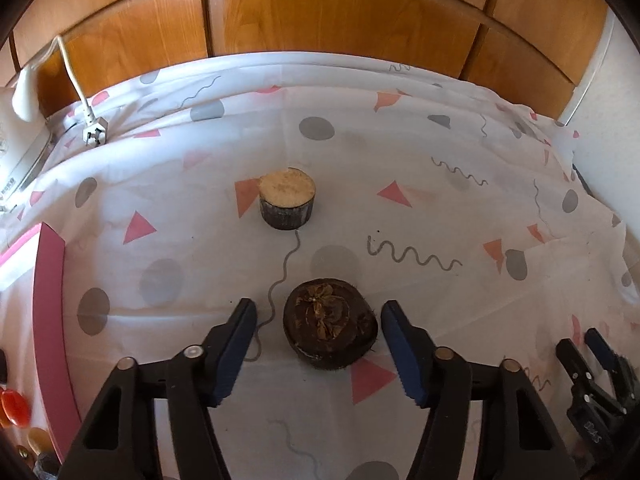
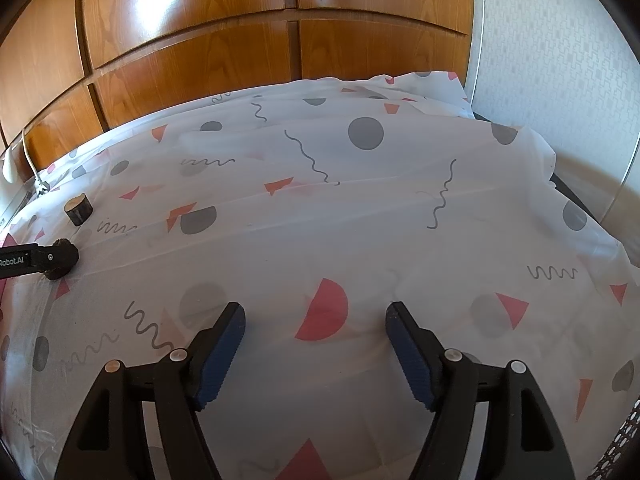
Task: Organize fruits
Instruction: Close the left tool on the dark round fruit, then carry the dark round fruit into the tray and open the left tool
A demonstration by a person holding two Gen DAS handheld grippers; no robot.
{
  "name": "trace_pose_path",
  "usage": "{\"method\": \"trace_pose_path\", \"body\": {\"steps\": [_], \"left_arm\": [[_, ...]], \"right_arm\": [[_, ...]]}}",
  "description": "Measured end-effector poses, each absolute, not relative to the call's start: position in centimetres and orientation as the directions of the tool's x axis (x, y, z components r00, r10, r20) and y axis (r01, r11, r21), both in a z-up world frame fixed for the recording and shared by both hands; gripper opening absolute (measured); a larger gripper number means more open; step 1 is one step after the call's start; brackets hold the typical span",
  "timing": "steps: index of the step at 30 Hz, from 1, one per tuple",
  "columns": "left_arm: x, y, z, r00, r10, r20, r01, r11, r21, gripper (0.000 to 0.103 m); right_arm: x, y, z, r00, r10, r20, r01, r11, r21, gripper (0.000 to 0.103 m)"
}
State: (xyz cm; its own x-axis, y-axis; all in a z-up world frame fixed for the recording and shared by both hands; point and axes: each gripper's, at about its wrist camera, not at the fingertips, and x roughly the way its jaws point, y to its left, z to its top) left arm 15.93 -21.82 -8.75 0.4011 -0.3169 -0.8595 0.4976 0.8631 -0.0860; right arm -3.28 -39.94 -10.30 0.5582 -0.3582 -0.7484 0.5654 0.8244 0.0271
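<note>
A dark brown round fruit (image 1: 330, 323) with a dried flower-like top lies on the patterned cloth, between the fingers of my open left gripper (image 1: 319, 312), which do not touch it. A second dark piece with a pale flat cut top (image 1: 287, 199) stands farther back; it also shows in the right wrist view (image 2: 78, 208). My right gripper (image 2: 316, 312) is open and empty over the cloth. It shows at the lower right of the left wrist view (image 1: 592, 344). The left gripper (image 2: 56, 264) appears at the left edge of the right wrist view, hiding the near fruit.
A pink tray rim (image 1: 50, 320) runs along the left, with orange (image 1: 14, 406) and yellow (image 1: 38, 440) items beside it. A white cable with a plug (image 1: 94, 130) lies at the back left. Wooden cabinet doors (image 1: 340, 16) stand behind the table. A dark mesh basket edge (image 2: 624, 448) is at lower right.
</note>
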Motion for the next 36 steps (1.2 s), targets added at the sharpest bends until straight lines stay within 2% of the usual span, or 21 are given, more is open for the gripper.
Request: {"method": "trace_pose_path", "body": {"steps": [2,10,19,28,36], "left_arm": [[15.9,-21.6,-8.7,0.407,-0.327,-0.853,0.496,0.863,-0.095,0.046],[14.8,-19.2,-7.5,0.41,-0.366,-0.835,0.449,0.879,-0.164,0.046],[13.0,-13.5,-2.7,0.542,-0.35,-0.764,0.355,0.92,-0.169,0.046],[11.9,-6.1,-0.2,0.641,-0.276,-0.716,0.217,0.96,-0.175,0.046],[11.5,-0.1,-1.0,0.666,-0.19,-0.721,0.088,0.98,-0.178,0.046]], "right_arm": [[-3.3,-39.9,-10.3,0.559,-0.358,-0.747,0.566,0.824,0.028,0.074],[-3.4,-39.9,-10.2,0.565,-0.361,-0.742,0.573,0.818,0.039,0.074],[-3.4,-39.8,-10.2,0.559,-0.374,-0.74,0.58,0.814,0.028,0.074],[-3.5,-39.7,-10.3,0.557,-0.382,-0.738,0.58,0.815,0.016,0.074],[-3.3,-39.6,-10.3,0.55,-0.392,-0.737,0.581,0.814,0.001,0.074]]}}
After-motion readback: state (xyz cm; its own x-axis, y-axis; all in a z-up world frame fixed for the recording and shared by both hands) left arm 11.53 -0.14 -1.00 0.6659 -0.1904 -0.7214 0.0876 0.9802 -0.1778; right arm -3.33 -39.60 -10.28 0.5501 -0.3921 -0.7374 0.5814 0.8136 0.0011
